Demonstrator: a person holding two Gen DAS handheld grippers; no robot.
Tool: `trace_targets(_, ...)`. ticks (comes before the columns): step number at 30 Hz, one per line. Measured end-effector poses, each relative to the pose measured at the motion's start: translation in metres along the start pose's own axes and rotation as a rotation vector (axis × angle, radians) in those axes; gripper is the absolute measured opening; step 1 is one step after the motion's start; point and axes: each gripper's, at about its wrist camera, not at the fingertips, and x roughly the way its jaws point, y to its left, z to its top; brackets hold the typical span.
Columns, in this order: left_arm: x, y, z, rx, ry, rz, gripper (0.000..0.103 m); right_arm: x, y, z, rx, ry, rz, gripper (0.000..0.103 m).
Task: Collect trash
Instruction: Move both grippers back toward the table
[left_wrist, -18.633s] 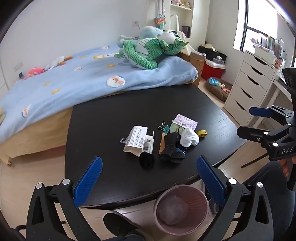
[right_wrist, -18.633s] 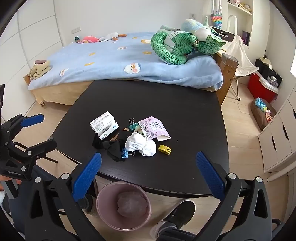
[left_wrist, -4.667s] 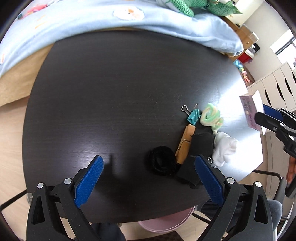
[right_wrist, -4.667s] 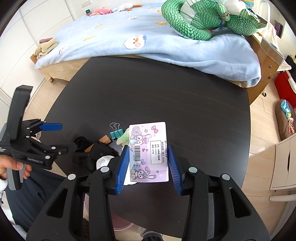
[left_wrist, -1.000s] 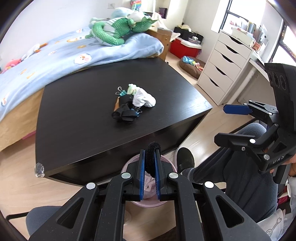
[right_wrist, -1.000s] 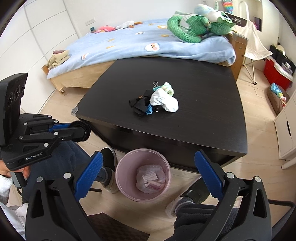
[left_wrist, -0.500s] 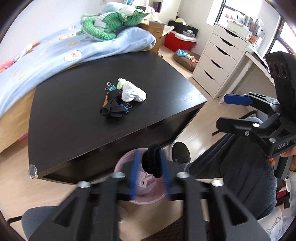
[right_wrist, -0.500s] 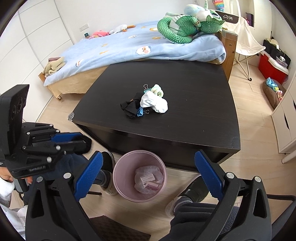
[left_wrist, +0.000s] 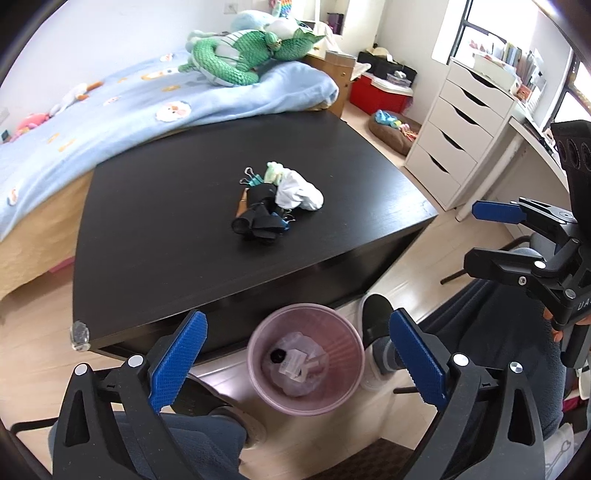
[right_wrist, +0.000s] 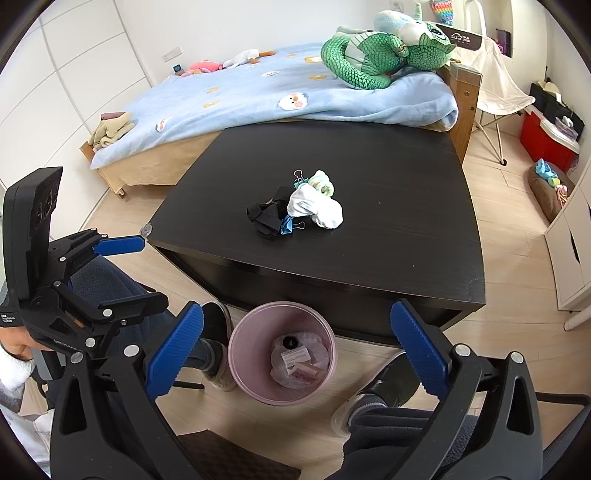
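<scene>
A pink bin (left_wrist: 255, 343) stands on the floor at the front edge of the black table (left_wrist: 166, 206). Inside it, a black fuzzy ring (left_wrist: 277, 356) lies on crumpled wrappers and a white box (right_wrist: 295, 357). My left gripper (left_wrist: 295, 354) hovers over the bin; its jaws are opening and nothing is between them. My right gripper (right_wrist: 297, 345) is also above the bin (right_wrist: 236, 343), open and empty. Mid-table lies a pile: a white cloth (left_wrist: 299, 194), black cloth (left_wrist: 258, 221), teal binder clips (left_wrist: 253, 181) and a pale green item (left_wrist: 273, 170).
A person's legs and shoes (left_wrist: 373, 314) flank the bin. A bed with a blue blanket (left_wrist: 110, 122) and a green plush (left_wrist: 240, 55) lies behind the table. White drawers (left_wrist: 461, 136) stand at the right, a red box (left_wrist: 376, 92) beyond them.
The left gripper's jaws went from shut on the black fuzzy ring to wide apart, and the ring dropped into the pink bin. The right gripper kept still and open.
</scene>
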Motion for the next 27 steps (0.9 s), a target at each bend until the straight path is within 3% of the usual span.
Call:
trace_targets(13, -0.002, 0.014, 0.007, -0.046, -0.039, 0.025, 0.095, 0.010, 0.002, 0.011, -0.016, -0.004, 0.019, 0.100)
trace_targets(27, 0.000, 0.036, 0.020, -0.090, -0.062, 0.034, 0.095, 0.057, -0.006, 0.072, -0.182, 0.013, 0.025, 0.100)
